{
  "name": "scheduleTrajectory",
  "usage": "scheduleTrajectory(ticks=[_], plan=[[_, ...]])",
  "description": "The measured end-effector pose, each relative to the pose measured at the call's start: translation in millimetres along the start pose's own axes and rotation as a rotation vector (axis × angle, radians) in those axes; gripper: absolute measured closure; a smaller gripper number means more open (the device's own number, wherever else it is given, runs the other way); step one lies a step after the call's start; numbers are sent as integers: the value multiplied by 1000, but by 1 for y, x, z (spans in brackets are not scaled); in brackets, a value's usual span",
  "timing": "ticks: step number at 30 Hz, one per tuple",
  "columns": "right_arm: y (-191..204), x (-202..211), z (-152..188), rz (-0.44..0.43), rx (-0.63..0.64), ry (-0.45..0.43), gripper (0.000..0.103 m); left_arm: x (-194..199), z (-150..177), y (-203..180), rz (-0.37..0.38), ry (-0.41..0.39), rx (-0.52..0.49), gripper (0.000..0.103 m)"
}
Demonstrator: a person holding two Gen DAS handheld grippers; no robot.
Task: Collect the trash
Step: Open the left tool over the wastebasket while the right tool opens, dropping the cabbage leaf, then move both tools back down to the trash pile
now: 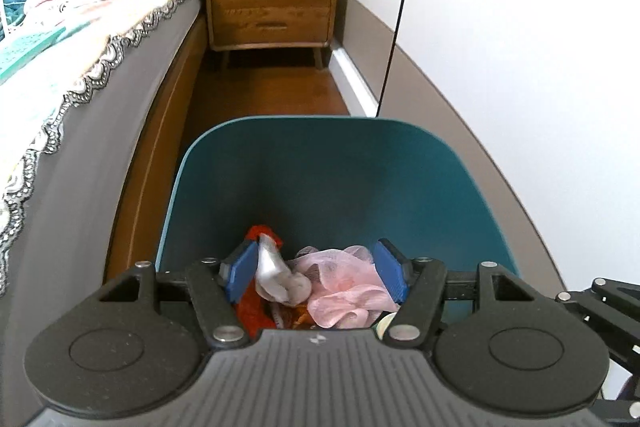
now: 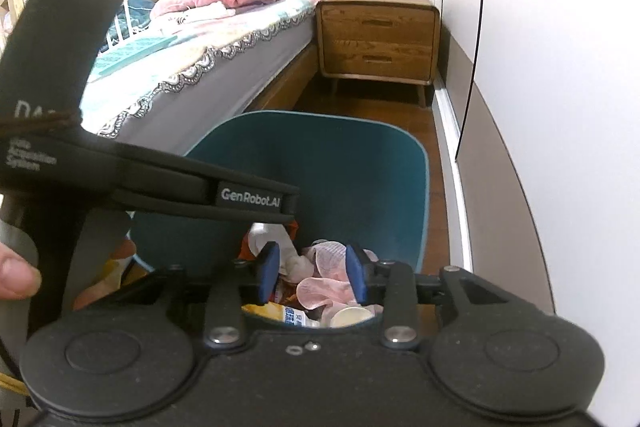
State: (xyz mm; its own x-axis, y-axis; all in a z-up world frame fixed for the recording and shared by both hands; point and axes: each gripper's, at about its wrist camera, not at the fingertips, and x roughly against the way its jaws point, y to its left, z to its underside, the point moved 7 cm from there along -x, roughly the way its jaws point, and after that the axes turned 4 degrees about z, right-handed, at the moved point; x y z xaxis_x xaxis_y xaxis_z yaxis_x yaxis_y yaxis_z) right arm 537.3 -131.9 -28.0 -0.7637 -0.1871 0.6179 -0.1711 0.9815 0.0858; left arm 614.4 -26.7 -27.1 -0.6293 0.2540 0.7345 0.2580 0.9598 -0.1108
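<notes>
A teal trash bin [image 1: 340, 179] stands on the wooden floor between the bed and the wall. My left gripper [image 1: 316, 267] hangs over its mouth, open, with nothing pressed between its blue pads. Below it in the bin lie a crumpled pink wrap [image 1: 348, 291], a white tissue [image 1: 280, 275] and a red wrapper [image 1: 252, 311]. My right gripper [image 2: 312, 271] is open over the same bin [image 2: 352, 167], its pads apart above the pink wrap [image 2: 320, 287], a paper cup [image 2: 352, 315] and a yellow packet [image 2: 268, 310]. The left gripper's black body [image 2: 160, 183] crosses the right wrist view.
A bed [image 1: 100, 39] with a lace-edged cover and folded pink bedding runs along the left. A wooden nightstand [image 1: 272, 7] stands beyond the bin. A white wall with a skirting [image 1: 500, 47] closes the right side. A person's fingertip [image 2: 16, 275] shows at the left edge.
</notes>
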Motion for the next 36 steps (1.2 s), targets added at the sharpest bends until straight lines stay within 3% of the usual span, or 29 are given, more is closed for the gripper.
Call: scheduleTrajectory(ticks=[11,21,26,30,36], plan=[[-10,68,11,-5,-60,-112,51,65,15,-9,42,-87,-15,39],[-38,101,74,11,-161,-140,44,97,76,-17,55,-89,-103,39],[-54,96,122,42,-208,-93,39,86,118,-25,77,-30,-117,39],[-59,81,164,83,-197,-32,37,63,155,-32,92,24,-123,25],[-57,49,215,68,-199,43,19,15,217,-43,106,131,-114,24]])
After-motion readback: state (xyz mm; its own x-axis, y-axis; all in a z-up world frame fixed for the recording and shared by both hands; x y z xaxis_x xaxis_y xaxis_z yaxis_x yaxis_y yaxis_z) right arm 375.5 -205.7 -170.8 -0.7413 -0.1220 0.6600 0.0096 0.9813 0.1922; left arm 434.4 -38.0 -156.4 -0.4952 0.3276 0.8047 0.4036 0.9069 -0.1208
